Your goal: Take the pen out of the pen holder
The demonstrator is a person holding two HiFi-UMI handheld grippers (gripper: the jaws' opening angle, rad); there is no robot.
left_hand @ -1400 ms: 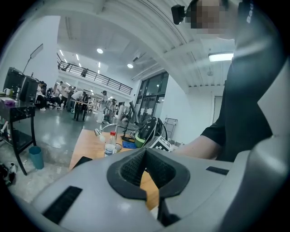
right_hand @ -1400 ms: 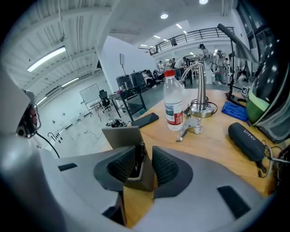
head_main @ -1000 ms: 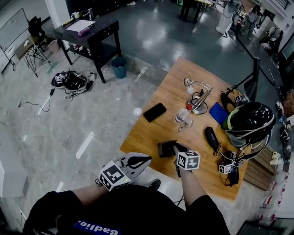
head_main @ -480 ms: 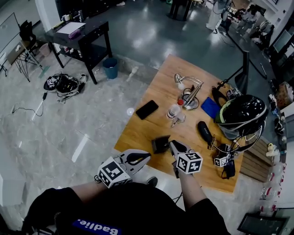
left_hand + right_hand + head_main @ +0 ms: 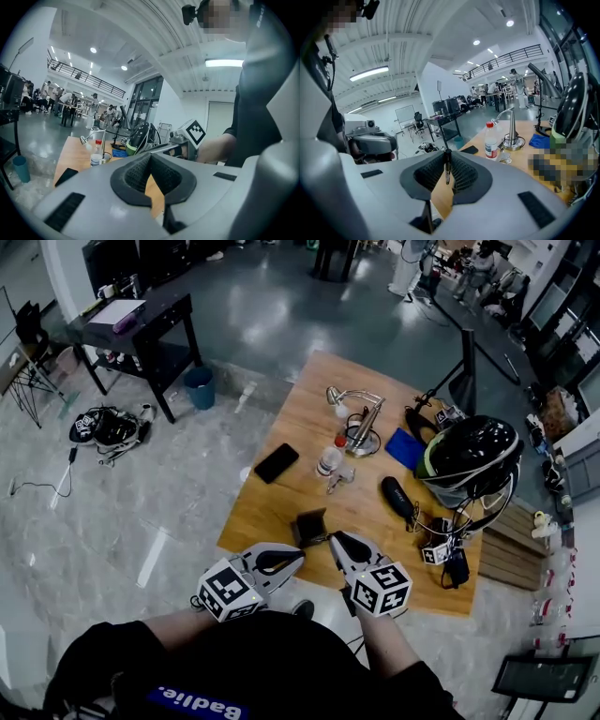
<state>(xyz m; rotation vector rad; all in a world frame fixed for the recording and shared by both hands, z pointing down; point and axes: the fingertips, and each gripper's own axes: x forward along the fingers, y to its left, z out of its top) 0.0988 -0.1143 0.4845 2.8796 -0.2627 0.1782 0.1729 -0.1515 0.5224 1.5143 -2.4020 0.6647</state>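
The black pen holder (image 5: 309, 525) stands near the front edge of the wooden table (image 5: 281, 498). My right gripper (image 5: 335, 539) hovers just right of it, nearer to me. In the right gripper view a thin black pen (image 5: 447, 165) stands upright between the pads, and the right gripper (image 5: 446, 171) is shut on it. My left gripper (image 5: 298, 556) is held off the table's front edge, left of the holder. Its jaws are shut with nothing between them (image 5: 151, 171).
On the table stand a black phone (image 5: 276, 462), a water bottle (image 5: 328, 460), a metal desk lamp (image 5: 361, 423), a blue cloth (image 5: 405, 448), a black case (image 5: 397, 498) and a large helmet (image 5: 469, 454). A dark side table (image 5: 131, 324) and a blue bin (image 5: 199, 387) stand on the floor beyond.
The right gripper has lifted up and back toward me from the pen holder. The head view has shifted, so the table sits further left. The left gripper has barely moved.
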